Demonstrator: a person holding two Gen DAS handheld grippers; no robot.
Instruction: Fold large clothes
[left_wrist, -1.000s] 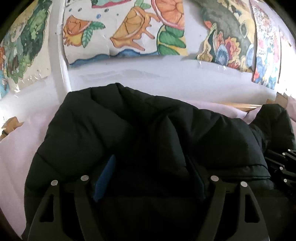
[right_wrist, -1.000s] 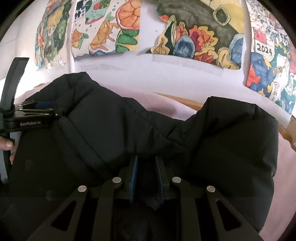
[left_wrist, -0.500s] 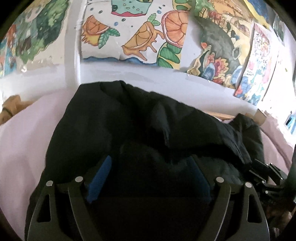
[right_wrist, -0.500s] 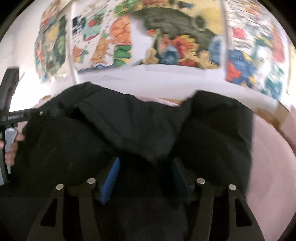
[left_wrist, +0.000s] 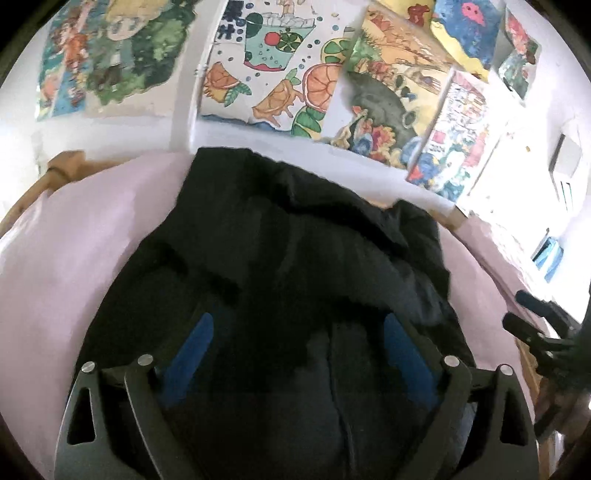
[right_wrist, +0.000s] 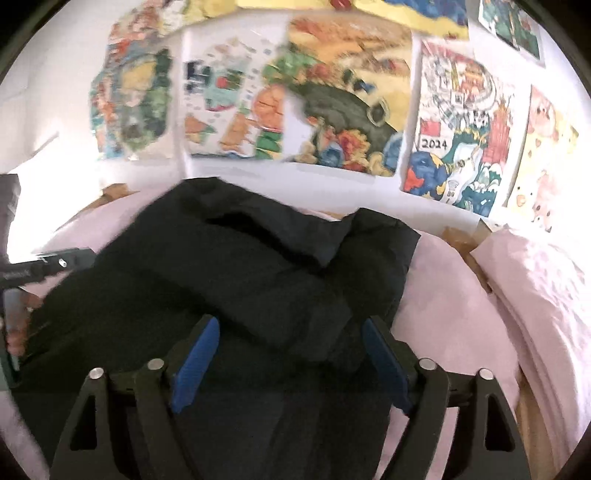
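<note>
The black padded jacket (left_wrist: 295, 266) is lying folded on the pink bed sheet (left_wrist: 66, 266), its far edge reaching near the white wall where many colourful drawings (left_wrist: 273, 74) are hanging. The left gripper (left_wrist: 295, 354) is hovering above the near part of the jacket; its jaws are opening, and the blue pads (left_wrist: 192, 350) are standing wide and are not pressing the cloth. The right gripper (right_wrist: 288, 354) is doing the same over the right side of the jacket (right_wrist: 258, 266); its jaws are opening too, released, with only dark fabric lying below them. A pink pillow (right_wrist: 535, 280) is resting at the right of the jacket.
</note>
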